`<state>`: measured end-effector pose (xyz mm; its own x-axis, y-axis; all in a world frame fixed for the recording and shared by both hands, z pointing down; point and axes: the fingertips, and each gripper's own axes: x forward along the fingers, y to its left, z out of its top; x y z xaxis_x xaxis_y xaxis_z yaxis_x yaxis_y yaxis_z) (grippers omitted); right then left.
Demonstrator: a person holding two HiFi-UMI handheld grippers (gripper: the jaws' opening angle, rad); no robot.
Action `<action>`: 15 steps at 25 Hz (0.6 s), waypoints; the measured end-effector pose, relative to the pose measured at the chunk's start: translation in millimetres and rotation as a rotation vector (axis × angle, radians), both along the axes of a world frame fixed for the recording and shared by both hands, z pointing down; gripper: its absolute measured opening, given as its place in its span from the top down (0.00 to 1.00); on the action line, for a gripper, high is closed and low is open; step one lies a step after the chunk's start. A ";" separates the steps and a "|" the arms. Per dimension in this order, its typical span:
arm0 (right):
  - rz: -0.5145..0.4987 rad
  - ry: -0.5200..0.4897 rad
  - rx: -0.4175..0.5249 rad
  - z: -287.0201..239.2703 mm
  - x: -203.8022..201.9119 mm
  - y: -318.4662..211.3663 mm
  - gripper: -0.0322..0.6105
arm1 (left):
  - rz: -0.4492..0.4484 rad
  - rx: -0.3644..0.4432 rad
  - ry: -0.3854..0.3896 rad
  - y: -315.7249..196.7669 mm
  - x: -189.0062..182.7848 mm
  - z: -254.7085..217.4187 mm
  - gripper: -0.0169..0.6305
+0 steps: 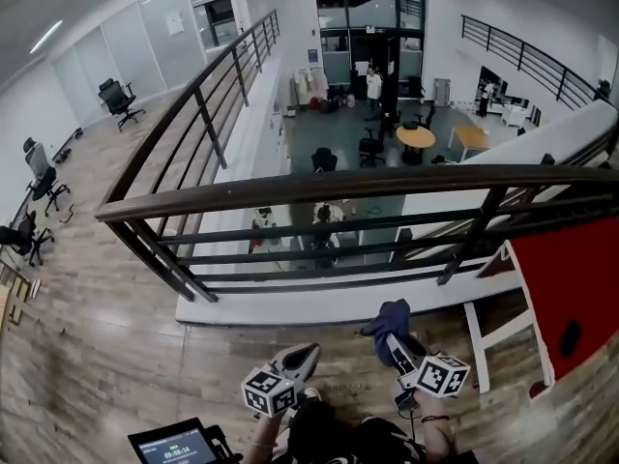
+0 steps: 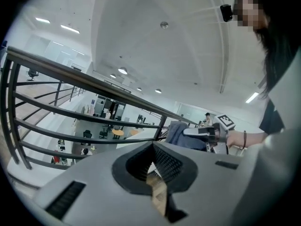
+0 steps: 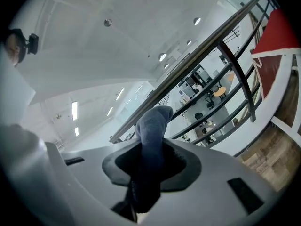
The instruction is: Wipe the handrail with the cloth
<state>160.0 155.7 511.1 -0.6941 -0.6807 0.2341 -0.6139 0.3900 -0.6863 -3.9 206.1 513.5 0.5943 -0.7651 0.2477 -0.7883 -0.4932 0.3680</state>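
Observation:
The dark wooden handrail [image 1: 338,187] crosses the head view from left to right, on dark posts and horizontal bars. Both grippers hang below it and short of it, over the wood floor. My right gripper [image 1: 392,341] is shut on a blue-grey cloth [image 1: 387,317], which sticks up out of the jaws toward the rail. In the right gripper view the cloth [image 3: 154,126] fills the right gripper [image 3: 150,168], with the handrail [image 3: 197,55] slanting above. My left gripper [image 1: 308,354] is shut and holds nothing. From the left gripper [image 2: 153,166] I see the handrail [image 2: 94,81] and the cloth [image 2: 181,133].
A second railing run [image 1: 227,61] leads away at the left. Beyond the rail is a drop to a lower floor with tables [image 1: 416,135] and chairs. A red panel [image 1: 571,298] in a white frame [image 1: 479,341] stands at the right. A small screen [image 1: 179,445] sits at bottom left.

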 end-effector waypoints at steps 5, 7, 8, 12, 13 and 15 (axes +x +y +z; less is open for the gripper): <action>-0.026 0.007 0.013 -1.7 39.4 32.3 0.81 | 0.027 0.005 0.004 31.2 61.4 2.2 0.97; -0.047 0.011 0.017 -0.6 44.3 42.3 0.81 | 0.026 0.010 0.012 42.4 75.3 2.1 0.97; -0.058 0.017 0.019 0.7 46.2 47.4 0.81 | 0.024 0.011 0.011 48.2 80.8 2.8 0.97; -0.107 0.036 0.044 4.2 46.4 65.2 0.81 | 0.014 0.024 -0.008 68.8 94.5 7.8 0.97; -0.120 0.035 0.052 6.2 43.8 70.8 0.81 | 0.006 0.031 -0.013 74.3 94.2 10.8 0.97; -0.144 0.026 0.065 11.4 37.5 85.0 0.81 | -0.011 0.045 -0.011 87.0 92.9 15.9 0.97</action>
